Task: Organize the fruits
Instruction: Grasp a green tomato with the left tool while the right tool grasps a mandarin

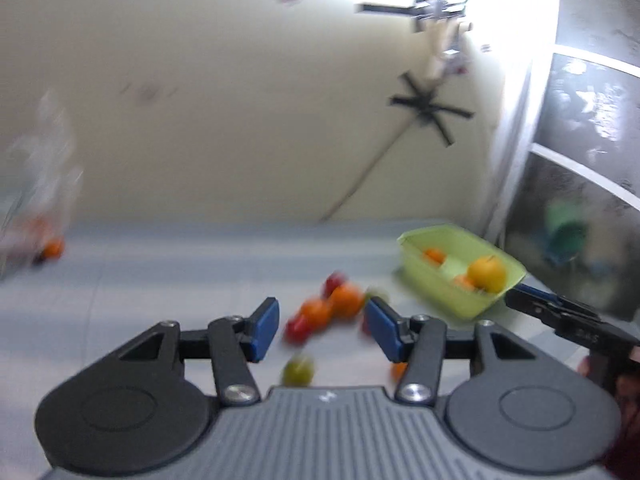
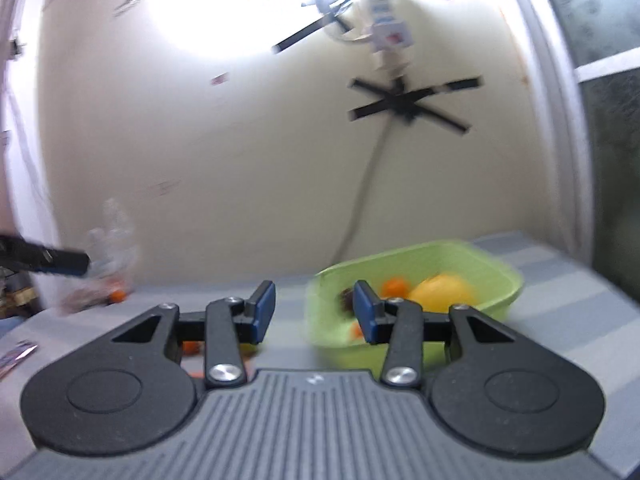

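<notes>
A light green tub stands on the grey table at the right and holds a yellow fruit and small orange fruits. A loose cluster of orange fruits and red fruits lies left of it, with a green fruit nearer me. My left gripper is open and empty, above the cluster. My right gripper is open and empty in front of the tub; it also shows in the left wrist view beside the tub. The frames are blurred.
A clear plastic bag with an orange fruit beside it lies at the table's far left, also in the right wrist view. A cream wall with a cable rises behind. A dark window is at the right.
</notes>
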### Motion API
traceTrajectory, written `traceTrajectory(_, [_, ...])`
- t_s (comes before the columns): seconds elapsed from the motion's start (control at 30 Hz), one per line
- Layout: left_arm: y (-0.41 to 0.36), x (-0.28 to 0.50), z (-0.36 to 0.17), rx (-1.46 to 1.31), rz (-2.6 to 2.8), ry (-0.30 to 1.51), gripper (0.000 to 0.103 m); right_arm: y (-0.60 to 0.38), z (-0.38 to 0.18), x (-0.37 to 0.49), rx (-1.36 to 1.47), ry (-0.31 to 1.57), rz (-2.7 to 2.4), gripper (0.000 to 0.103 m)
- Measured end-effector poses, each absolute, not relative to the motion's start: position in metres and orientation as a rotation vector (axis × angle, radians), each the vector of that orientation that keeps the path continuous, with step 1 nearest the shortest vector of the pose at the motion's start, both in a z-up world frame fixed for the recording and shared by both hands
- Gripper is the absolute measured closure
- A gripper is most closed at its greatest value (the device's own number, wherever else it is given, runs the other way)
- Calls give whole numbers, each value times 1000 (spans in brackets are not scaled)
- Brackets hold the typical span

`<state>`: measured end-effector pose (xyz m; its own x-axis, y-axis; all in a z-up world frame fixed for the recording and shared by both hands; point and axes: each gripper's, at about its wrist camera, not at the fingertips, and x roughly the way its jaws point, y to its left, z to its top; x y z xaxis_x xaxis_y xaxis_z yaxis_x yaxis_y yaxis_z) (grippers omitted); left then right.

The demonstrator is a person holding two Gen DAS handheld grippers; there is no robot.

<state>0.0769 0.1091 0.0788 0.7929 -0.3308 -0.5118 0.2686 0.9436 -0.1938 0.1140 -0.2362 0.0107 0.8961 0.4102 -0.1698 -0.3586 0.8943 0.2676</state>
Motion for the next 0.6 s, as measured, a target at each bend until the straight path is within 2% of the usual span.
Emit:
traceTrajectory(0.13, [118, 79, 48, -166, -328, 634, 54, -202, 1, 104, 215, 319, 486, 57])
traceTrajectory(0.37, [92, 113, 21, -94, -366, 636, 50, -143, -9, 113, 76, 469, 535, 57])
traceTrajectory(0.47, [84, 118, 11, -52, -346, 643, 50, -129, -10, 120, 37, 498, 522, 51])
traceTrajectory(0.6, [82, 122, -4, -37, -327, 670, 53, -117, -16, 128, -24, 518, 487, 50])
